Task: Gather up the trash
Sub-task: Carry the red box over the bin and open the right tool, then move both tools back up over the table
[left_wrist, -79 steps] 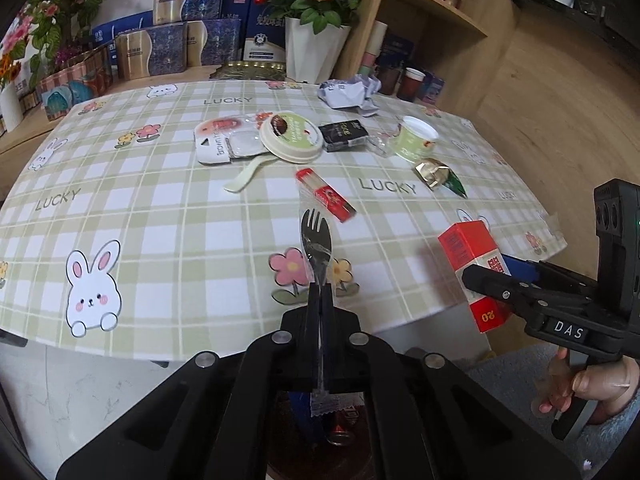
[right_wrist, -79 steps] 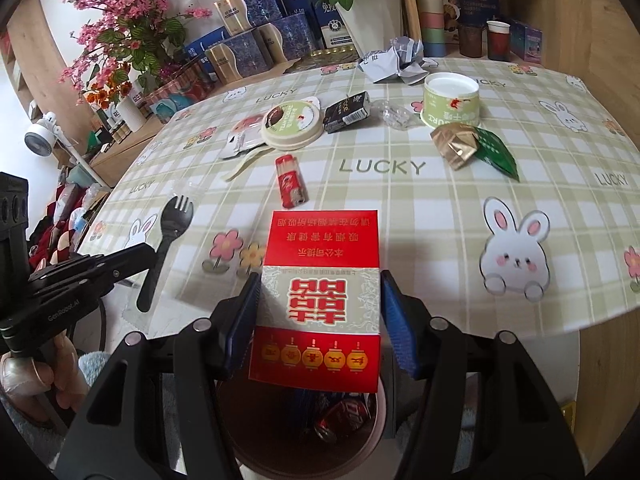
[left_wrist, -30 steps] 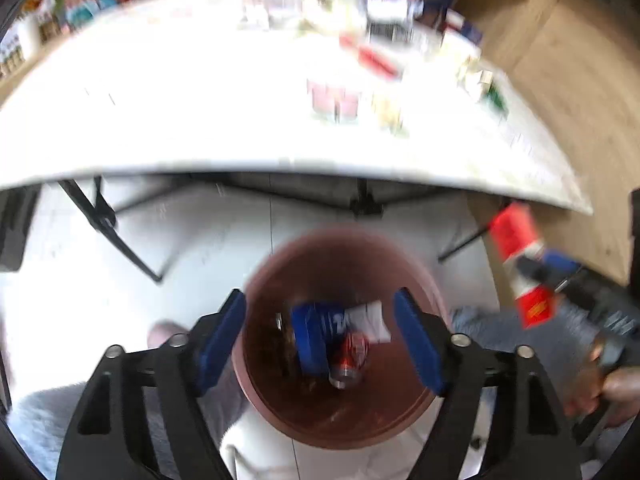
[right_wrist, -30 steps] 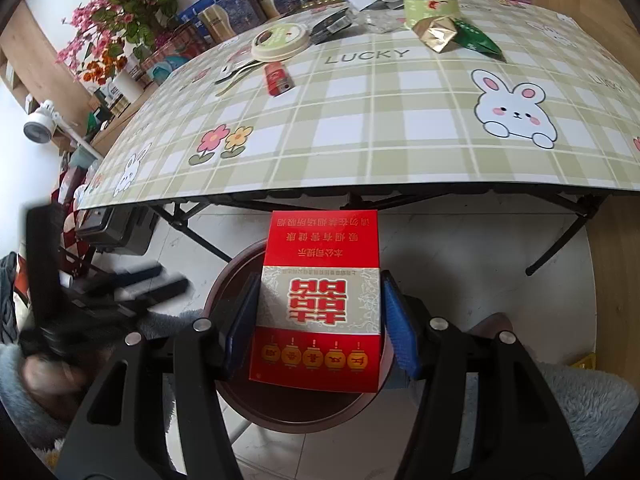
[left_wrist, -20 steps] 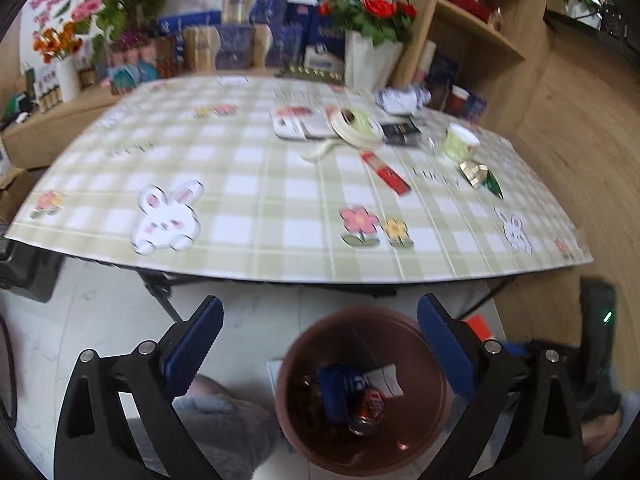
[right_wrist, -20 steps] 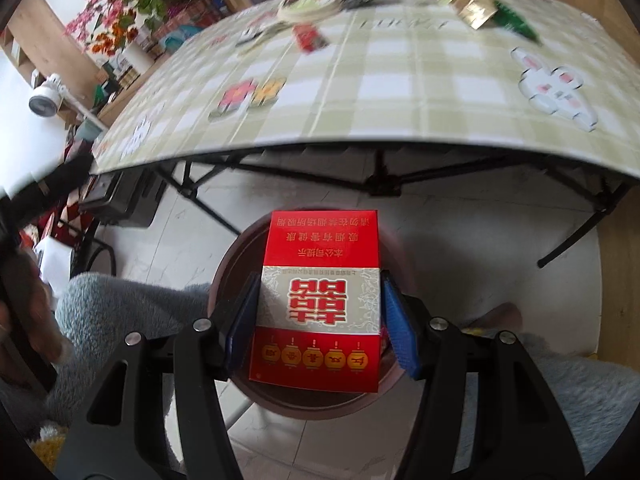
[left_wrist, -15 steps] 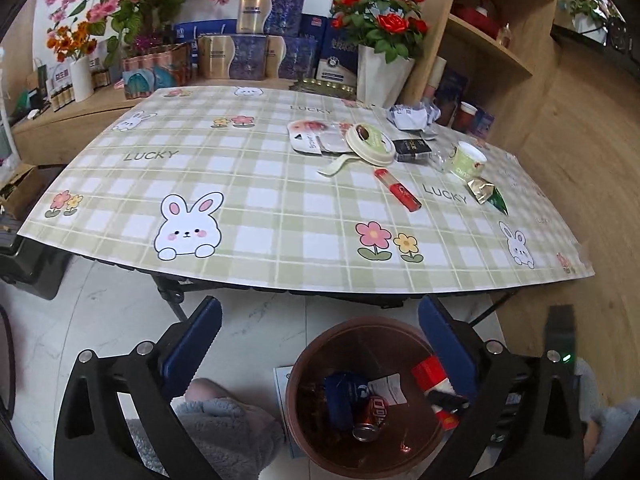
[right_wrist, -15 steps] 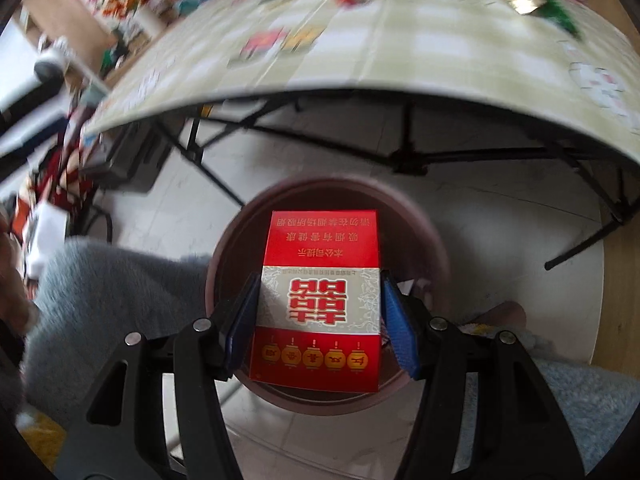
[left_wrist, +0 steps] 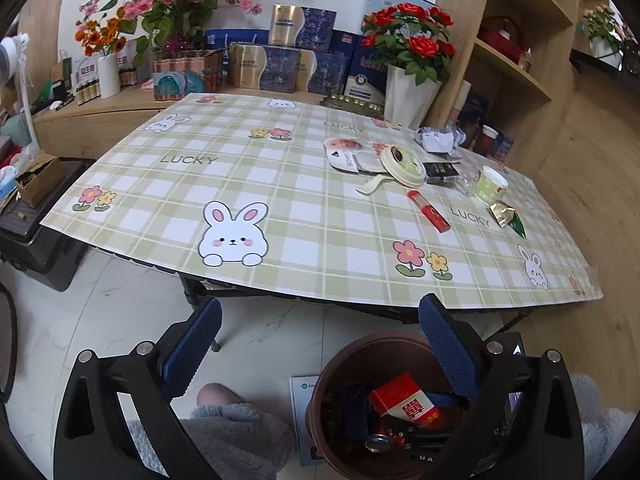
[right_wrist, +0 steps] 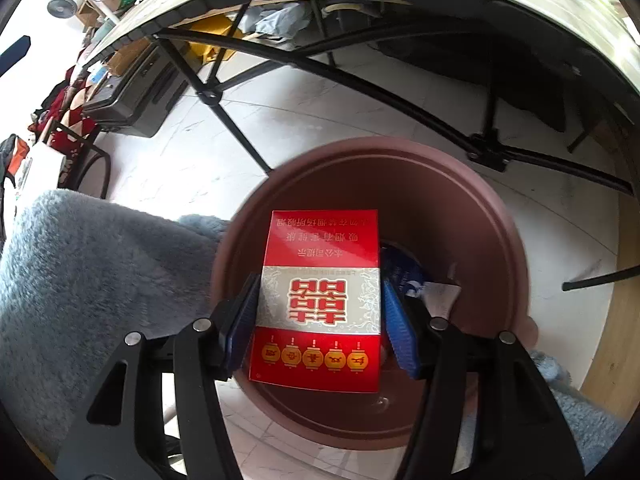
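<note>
Right hand-held gripper [right_wrist: 318, 312]: clenched on the red box [right_wrist: 320, 292], blue pads [right_wrist: 400, 334] pressed to both its long sides. Box held over the mouth of the brown bin [right_wrist: 472, 216], printed face toward the camera, text upside down. Bin stands on the white tiled floor below the worktop's edge, beside a grey fleece leg [right_wrist: 92, 264]. Blue and white scraps lie in the bin, right of the box.

Left hand-held gripper [left_wrist: 320, 352]: released, fingers spread wide, nothing between them. It looks over the worktop [left_wrist: 240, 184] from off its near edge. Same bin [left_wrist: 332, 372] at lower right in this view, with the red box [left_wrist: 404, 400] and the right gripper's black frame inside its rim; a can lies in the bottom.

Trash on the worktop, far right part: red tube [left_wrist: 428, 211], round lid [left_wrist: 402, 161] overlapping a white pouch [left_wrist: 348, 154], pale spoon [left_wrist: 370, 186], black pack [left_wrist: 440, 169], green cup [left_wrist: 491, 180], gold-green wrapper [left_wrist: 506, 216], crumpled paper [left_wrist: 438, 138].
</note>
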Tool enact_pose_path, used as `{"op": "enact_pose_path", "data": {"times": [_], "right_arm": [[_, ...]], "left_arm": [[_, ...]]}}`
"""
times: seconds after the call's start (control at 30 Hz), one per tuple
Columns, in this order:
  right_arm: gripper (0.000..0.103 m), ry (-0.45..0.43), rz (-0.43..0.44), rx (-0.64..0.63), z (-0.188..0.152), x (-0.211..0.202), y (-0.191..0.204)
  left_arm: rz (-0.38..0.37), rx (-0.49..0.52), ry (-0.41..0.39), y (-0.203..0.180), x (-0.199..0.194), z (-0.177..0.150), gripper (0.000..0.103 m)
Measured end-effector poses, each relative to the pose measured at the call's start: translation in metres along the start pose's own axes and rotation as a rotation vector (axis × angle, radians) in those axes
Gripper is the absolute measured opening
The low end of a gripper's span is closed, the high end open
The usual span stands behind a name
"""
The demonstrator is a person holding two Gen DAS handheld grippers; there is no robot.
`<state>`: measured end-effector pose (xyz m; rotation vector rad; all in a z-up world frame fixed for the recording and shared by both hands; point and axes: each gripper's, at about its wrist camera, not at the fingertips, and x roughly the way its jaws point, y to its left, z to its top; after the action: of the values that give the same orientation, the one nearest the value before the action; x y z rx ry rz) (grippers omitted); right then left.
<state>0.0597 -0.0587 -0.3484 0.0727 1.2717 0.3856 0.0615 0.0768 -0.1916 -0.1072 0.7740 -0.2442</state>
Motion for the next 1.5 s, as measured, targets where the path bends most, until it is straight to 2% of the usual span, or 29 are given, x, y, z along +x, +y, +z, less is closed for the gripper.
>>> {"op": "enact_pose_path", "data": {"times": [0.23,0.3,0.43,0.53,0.6,0.67,0.77,1.0,1.33,1.5], "right_arm": [[0.061,-0.016,0.001,-0.047,0.009,-0.002,0.013],[0.072,-0.030,0.009,-0.032,0.010,-0.004,0.011],[0.076,-0.051,0.015,-0.017,0.011,-0.010,0.008],[0.077,-0.103,0.019,0.015,0.011,-0.027,0.000],[0.088,-0.153,0.017,0.034,0.009,-0.044,-0.005],[0.089,-0.185,0.014,0.027,0.007,-0.058,-0.008],[0.095,-0.249,-0.040,0.013,0.004,-0.083,-0.014],[0.097,-0.382,-0.087,0.030,0.008,-0.136,-0.038],[0.097,-0.459,-0.157,0.096,0.019,-0.164,-0.069],[0.097,-0.524,-0.180,0.104,0.017,-0.187,-0.079]], "left_arm": [[0.011,-0.039,-0.010,0.012,0.000,0.000,0.096],[0.009,-0.044,-0.007,0.013,0.000,-0.001,0.096],[0.010,-0.040,-0.004,0.012,0.001,-0.002,0.096],[0.018,-0.032,0.008,0.012,0.003,-0.003,0.096],[0.020,-0.033,0.006,0.012,0.003,-0.002,0.096],[0.024,-0.035,0.006,0.012,0.002,-0.001,0.096],[0.021,-0.030,-0.001,0.010,0.000,0.002,0.096],[0.026,0.025,-0.015,-0.010,-0.004,0.012,0.096],[0.019,0.108,-0.032,-0.042,0.001,0.031,0.096],[-0.023,0.105,-0.050,-0.055,0.006,0.041,0.096]]}}
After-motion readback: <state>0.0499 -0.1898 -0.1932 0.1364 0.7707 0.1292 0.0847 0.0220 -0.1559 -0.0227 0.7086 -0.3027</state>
